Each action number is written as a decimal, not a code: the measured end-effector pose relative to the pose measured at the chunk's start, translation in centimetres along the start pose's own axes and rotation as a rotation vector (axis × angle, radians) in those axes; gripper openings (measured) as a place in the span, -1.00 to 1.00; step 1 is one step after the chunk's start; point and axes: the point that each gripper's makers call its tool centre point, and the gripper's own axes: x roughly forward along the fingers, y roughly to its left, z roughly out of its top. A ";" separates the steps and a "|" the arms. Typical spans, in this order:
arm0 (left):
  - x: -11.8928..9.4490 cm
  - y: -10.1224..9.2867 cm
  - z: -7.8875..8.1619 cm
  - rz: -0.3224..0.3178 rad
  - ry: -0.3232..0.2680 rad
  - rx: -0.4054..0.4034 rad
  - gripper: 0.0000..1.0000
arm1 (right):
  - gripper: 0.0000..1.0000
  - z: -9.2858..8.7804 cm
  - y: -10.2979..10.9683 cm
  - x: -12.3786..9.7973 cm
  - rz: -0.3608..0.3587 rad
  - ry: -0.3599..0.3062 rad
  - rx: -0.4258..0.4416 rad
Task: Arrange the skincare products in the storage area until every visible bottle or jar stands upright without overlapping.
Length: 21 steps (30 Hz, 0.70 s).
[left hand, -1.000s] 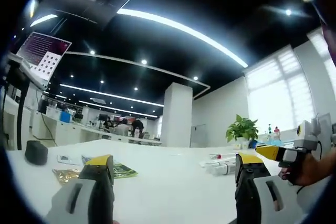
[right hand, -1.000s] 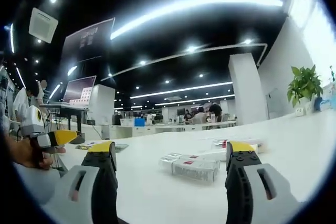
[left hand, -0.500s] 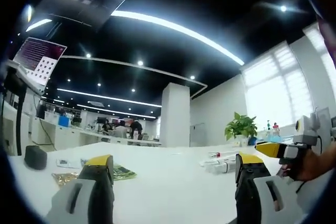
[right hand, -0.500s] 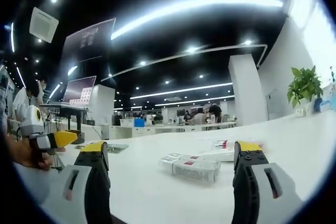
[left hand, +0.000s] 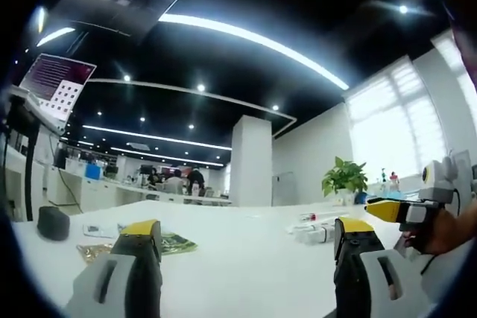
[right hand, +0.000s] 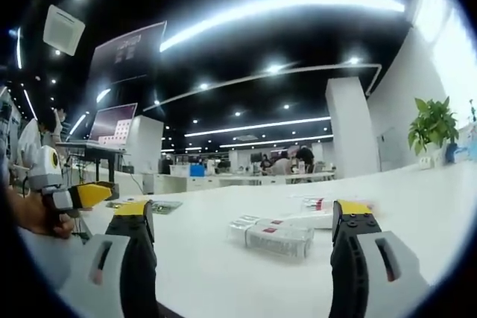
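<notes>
The white table (right hand: 417, 214) spreads ahead of both your grippers. Your right gripper (right hand: 242, 217) hangs just over it, jaws spread wide and holding nothing — the skincare products (right hand: 274, 234), a small cluster of clear bottles and tubes, all lie on their sides just beyond and between its tips. Your left gripper (left hand: 242, 232) is likewise released and empty; the same cluster (left hand: 313, 233) sits ahead of it toward its right jaw. Flat printed packets (left hand: 170, 243) lie just past its left jaw, a dark rounded object (left hand: 53, 222) further left. A potted plant (left hand: 344, 180) stands far ahead at the window.
</notes>
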 end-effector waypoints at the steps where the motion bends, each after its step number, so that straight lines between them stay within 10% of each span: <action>1: 0.0 0.0 -0.1 0.001 0.004 0.005 0.99 | 1.00 0.0 -0.1 0.0 -0.001 0.003 0.000; 11: 0.0 -0.2 -0.4 -0.016 0.018 0.017 0.99 | 1.00 1.2 -1.8 0.1 -0.011 0.041 0.013; 21: 0.1 -0.7 -0.7 -0.024 0.034 0.036 0.99 | 0.65 7.4 -5.8 3.0 0.017 0.005 -0.136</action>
